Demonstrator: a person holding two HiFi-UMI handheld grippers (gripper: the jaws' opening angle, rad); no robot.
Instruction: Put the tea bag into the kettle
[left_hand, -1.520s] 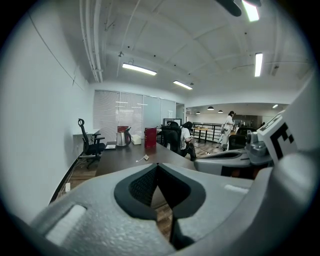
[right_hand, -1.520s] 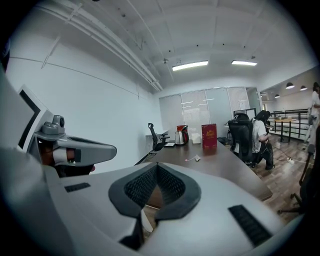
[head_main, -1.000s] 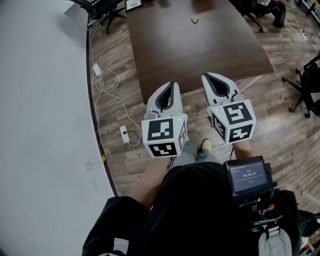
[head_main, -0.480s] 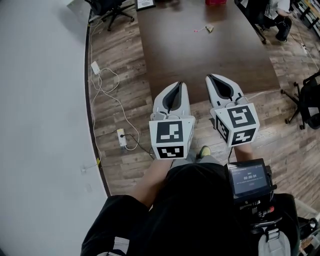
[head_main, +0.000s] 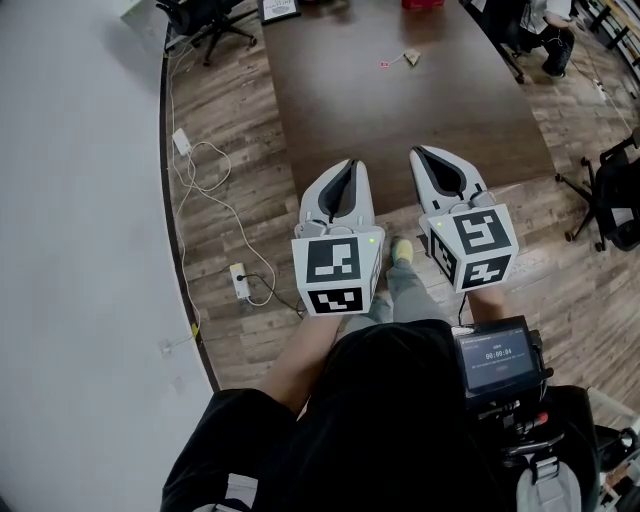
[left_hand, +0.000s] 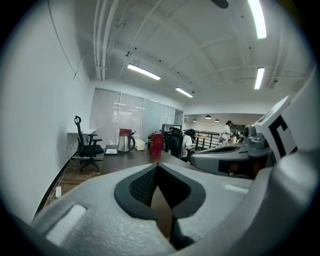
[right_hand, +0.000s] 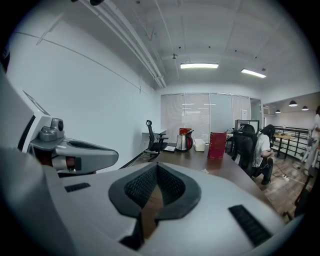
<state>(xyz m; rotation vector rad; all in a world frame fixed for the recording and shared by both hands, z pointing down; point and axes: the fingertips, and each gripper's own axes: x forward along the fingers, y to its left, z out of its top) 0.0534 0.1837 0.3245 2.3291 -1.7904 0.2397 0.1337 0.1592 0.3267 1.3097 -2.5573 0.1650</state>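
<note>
both clenched on nothing: left claw (head_main: 349, 166) and right claw (head_main: 419, 154) hung at centre frame, presumably because tea bag (head_main: 411, 57) and kettle (right_hand: 183, 142) sat far up the table (head_main: 400, 115).

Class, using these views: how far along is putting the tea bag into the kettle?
Done: nothing yet; the tea bag lies far down the table, and the kettle stands farther back. In hand: nothing; the left gripper and right gripper are both shut and empty, held at its near edge. Left: reach the bag, grip it, drop it into the kettle.
</note>
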